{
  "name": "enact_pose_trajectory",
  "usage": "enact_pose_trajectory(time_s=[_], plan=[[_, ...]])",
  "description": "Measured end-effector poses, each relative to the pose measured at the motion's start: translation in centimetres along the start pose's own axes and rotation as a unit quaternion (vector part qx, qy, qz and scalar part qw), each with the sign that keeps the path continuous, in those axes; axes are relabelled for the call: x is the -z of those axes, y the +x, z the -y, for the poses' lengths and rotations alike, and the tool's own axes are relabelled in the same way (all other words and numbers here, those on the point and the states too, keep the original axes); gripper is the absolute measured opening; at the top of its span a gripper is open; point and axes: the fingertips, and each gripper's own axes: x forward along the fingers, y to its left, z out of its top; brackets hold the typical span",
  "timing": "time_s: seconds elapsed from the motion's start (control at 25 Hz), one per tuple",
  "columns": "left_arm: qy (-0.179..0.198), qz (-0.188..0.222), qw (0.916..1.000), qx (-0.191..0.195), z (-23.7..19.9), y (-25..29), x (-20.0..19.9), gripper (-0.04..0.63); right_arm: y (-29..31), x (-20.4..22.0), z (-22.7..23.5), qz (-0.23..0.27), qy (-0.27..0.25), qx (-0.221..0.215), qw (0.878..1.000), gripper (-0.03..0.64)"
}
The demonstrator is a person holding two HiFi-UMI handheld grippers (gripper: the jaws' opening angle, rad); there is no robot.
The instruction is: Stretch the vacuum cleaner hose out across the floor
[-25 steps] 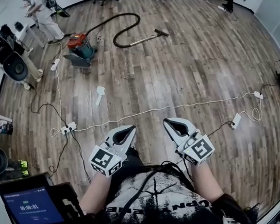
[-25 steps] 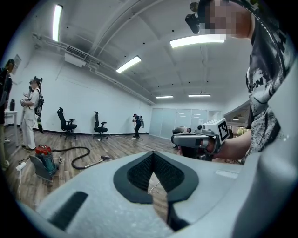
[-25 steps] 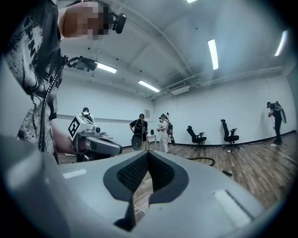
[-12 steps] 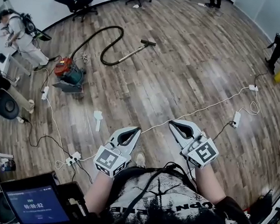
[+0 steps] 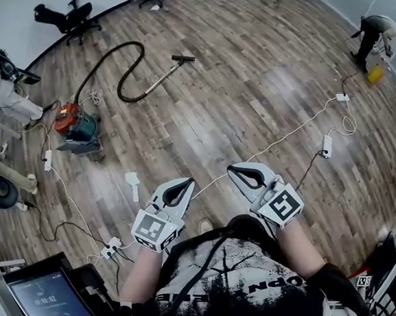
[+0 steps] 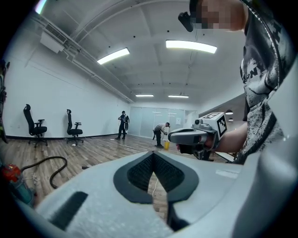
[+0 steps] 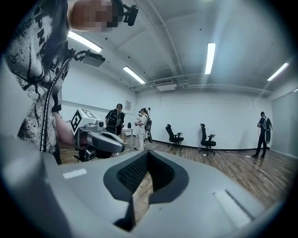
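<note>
The red and teal vacuum cleaner point(image 5: 75, 126) stands on the wood floor at the far left. Its black hose point(image 5: 116, 67) curves in a loop away from it and joins a metal wand that ends in a dark nozzle point(image 5: 182, 58). In the left gripper view the hose point(image 6: 49, 166) lies low at the left. My left gripper point(image 5: 175, 192) and right gripper point(image 5: 247, 176) are held side by side in front of my chest, far from the vacuum. Both are shut with nothing between the jaws. Each gripper view shows the other gripper beside it.
A white cable point(image 5: 286, 135) runs across the floor between power strips point(image 5: 112, 247) point(image 5: 326, 146). A small white object point(image 5: 134, 183) lies near my left gripper. Office chairs point(image 5: 64, 17) stand by the wall. People stand at the left edge point(image 5: 4, 92) and top right point(image 5: 380, 31).
The floor has slid in the head view as I moved: the vacuum and hose now sit further left and lower. Both grippers stay shut in front of me.
</note>
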Motion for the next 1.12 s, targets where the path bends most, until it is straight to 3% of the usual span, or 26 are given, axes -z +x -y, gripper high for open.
enact_pose_trajectory(time_s=[0.2,0.4,0.88,1.12], plan=[[-0.036,0.01,0.999,0.023,-1.7,0.7,0.6,0.002,0.8,0.9,1.1,-0.034,0.006,0.017,0.999,0.006],[-0.033,0.011,0.9992,0.019,-4.7,2.5,-0.3,0.002,3.6,1.4,3.8,-0.039,0.009,0.003,0.999,0.006],[-0.028,0.005,0.9988,-0.041,-12.5,13.7,-5.2,0.001,8.6,0.0,18.1,-0.011,0.012,-0.06,0.998,0.006],[-0.032,0.028,0.9968,-0.068,-16.3,20.9,-8.7,0.0,9.4,-0.5,26.5,0.015,0.001,-0.075,0.997,0.006]])
